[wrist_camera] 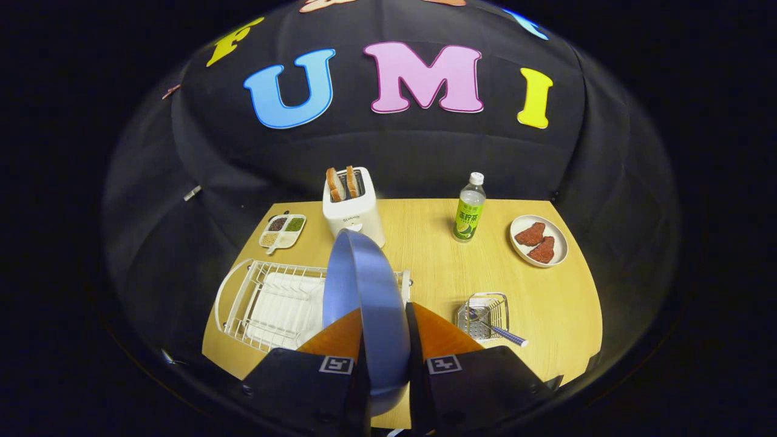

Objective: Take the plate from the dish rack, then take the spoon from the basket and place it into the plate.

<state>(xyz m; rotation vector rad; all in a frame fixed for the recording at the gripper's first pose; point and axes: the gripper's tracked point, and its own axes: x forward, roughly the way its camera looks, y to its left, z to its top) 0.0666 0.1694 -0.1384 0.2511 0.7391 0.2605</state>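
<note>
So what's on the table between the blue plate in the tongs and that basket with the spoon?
Nothing: in the gripper view, bare wooden table separates the blue plate, clamped in the tongs, from the basket holding the spoon.

Gripper-mounted fisheye, high above the desk's near edge

It looks forward and down along the jaws at 6 o'clock, which clamp a blue plate (pixel 370 303) close to the lens; the desk (pixel 437 273) stretches to the booth wall at 12 o'clock.

light wooden table (pixel 437 267) — black cloth wall (pixel 425 152) behind it.
</note>
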